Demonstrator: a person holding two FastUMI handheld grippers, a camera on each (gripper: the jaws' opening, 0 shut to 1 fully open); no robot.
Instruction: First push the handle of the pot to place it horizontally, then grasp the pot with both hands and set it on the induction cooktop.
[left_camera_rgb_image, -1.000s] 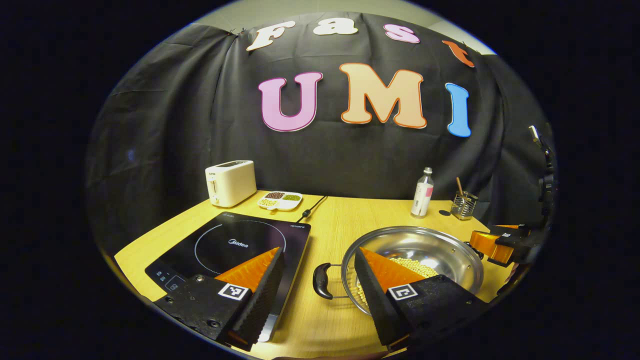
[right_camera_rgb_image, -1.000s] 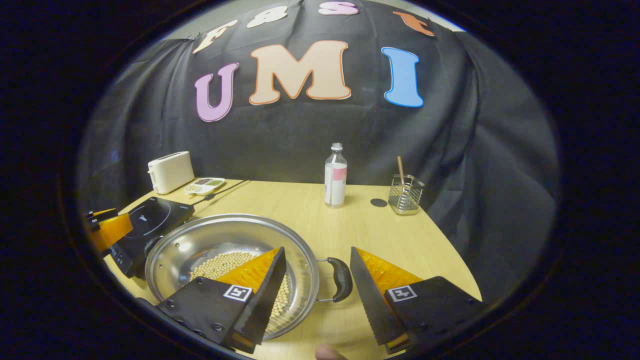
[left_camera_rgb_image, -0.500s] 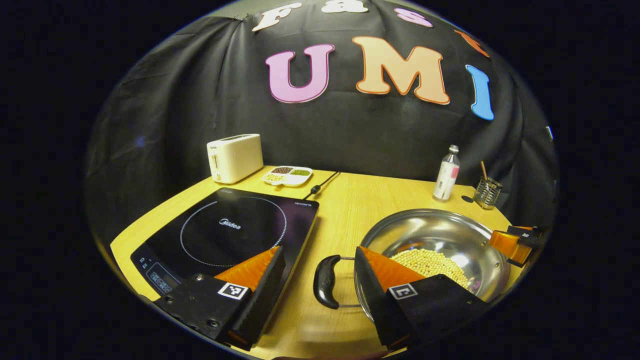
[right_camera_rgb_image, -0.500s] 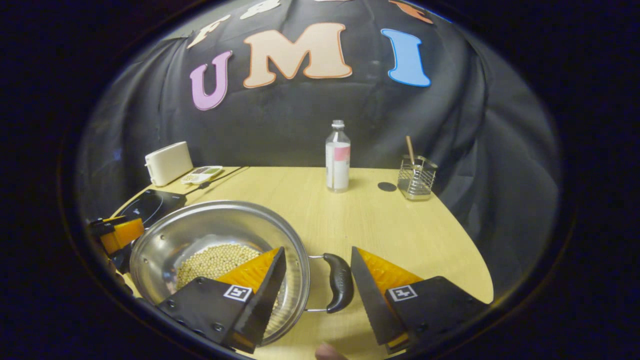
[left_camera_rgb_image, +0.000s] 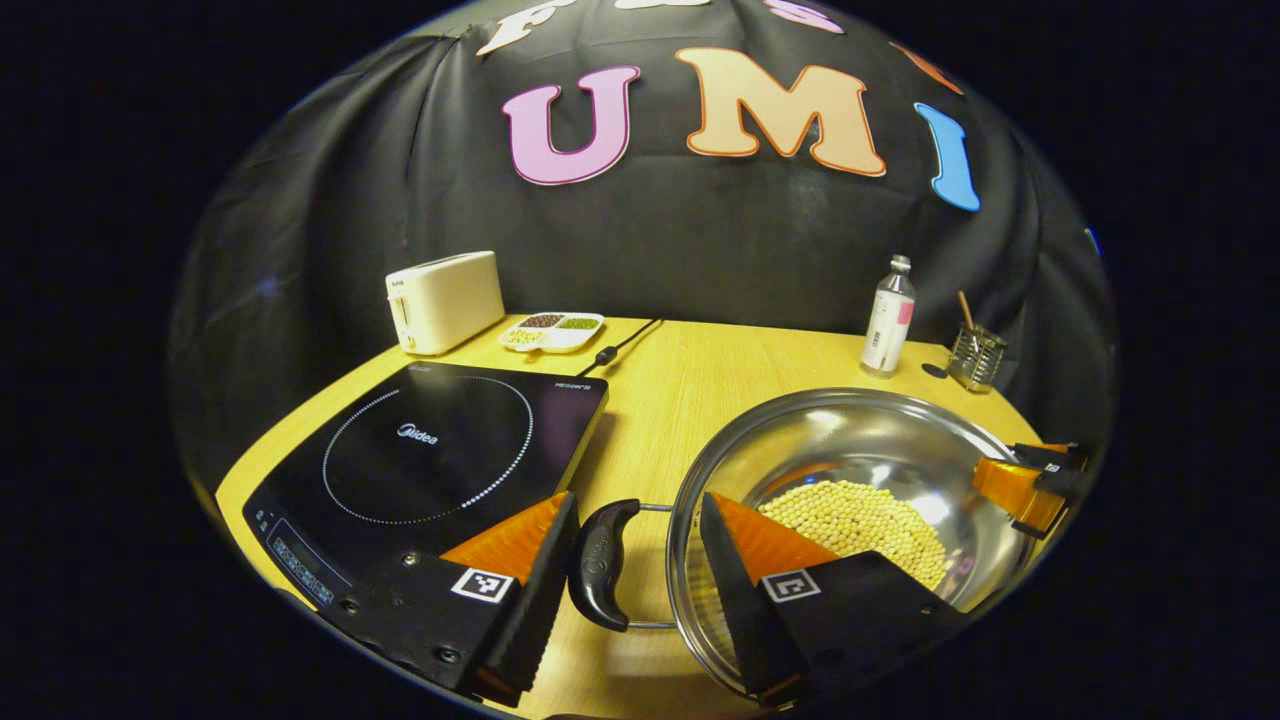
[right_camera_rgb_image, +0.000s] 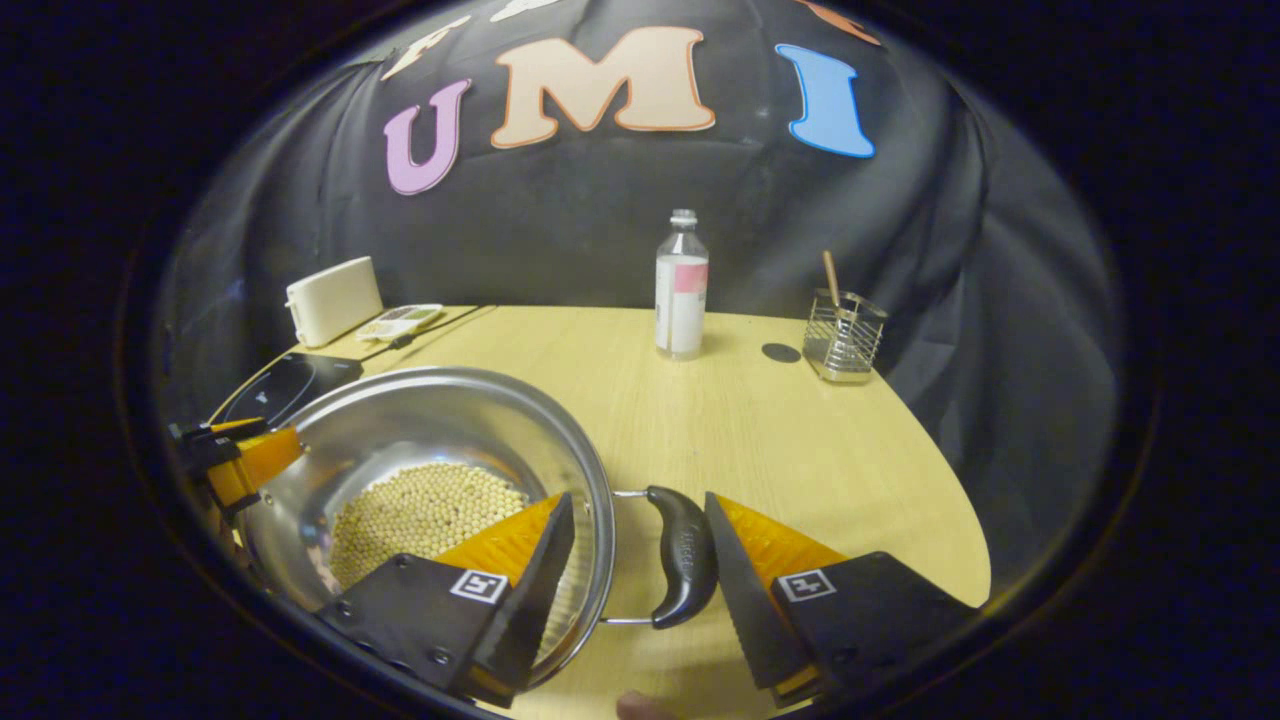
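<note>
Pot (left_camera_rgb_image: 850, 470) is seen on the wooden table (left_camera_rgb_image: 680, 380), just right of the induction cooktop (left_camera_rgb_image: 430, 450), not yet on it. It's steel, shallow, w/ a layer of pale beans (left_camera_rgb_image: 860, 520) loose in the bottom.

Left gripper (left_camera_rgb_image: 632, 560) is held w/ jaws spread, astride the pot's left handle (left_camera_rgb_image: 600, 565); the handle lies close by the left finger, contact can't be told. Right finger sits over the rim, inside the pot. Nothing is clamped yet.

Right gripper (right_camera_rgb_image: 640, 560) is likewise released, jaws wide, w/ the right handle (right_camera_rgb_image: 685, 555) in the gap, nearer the right-hand finger. Its other finger overlaps the rim and the beans (right_camera_rgb_image: 430, 510). Whether any pad touches can't be told.

Risks, as judged from here:
- Handles are slim, smooth, curved; if the jaws are closed off-centre, a handle may be squeezed out sideways and the pot twisted.
- If one side is clamped or lifted before the other, the pot is tipped and beans are slid to the low side, maybe spilled.
- A finger left inside the rim may be caught on the wall during closing.
- Cooktop's raised edge is close; if the lift is too low, the pot base may be knocked against it.
- Cable (left_camera_rgb_image: 620, 350), toaster (left_camera_rgb_image: 445, 300), bottle (right_camera_rgb_image: 680, 285) are well apart, so little threat is seen there.
</note>
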